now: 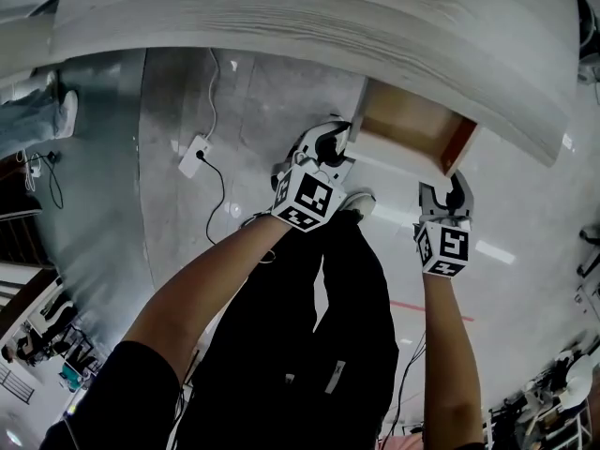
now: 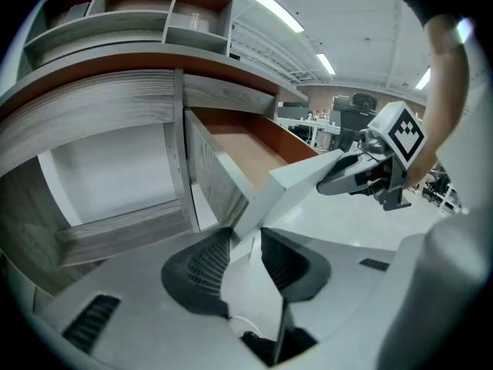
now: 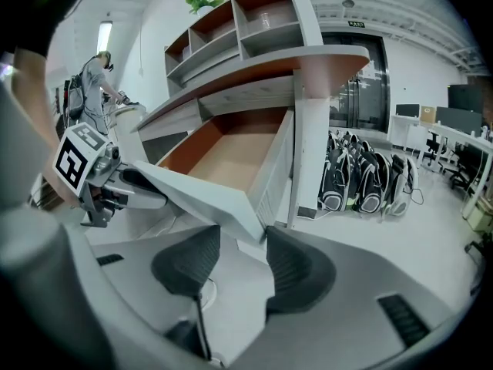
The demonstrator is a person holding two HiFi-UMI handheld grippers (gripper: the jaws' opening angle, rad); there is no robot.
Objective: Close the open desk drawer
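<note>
Right hand-held gripper: two dark ribbed pads stand apart, with the near lower corner of the pale grey drawer front panel just above the gap; no pad presses on it. Open drawer with light brown wooden interior juts out from under the curved grey wood-grain surface. Left hand-held gripper, marker cube on top, sits at the panel's far end. Grey-and-brown shelf unit above. Row of black bags on the floor, right. Person far left.
</note>
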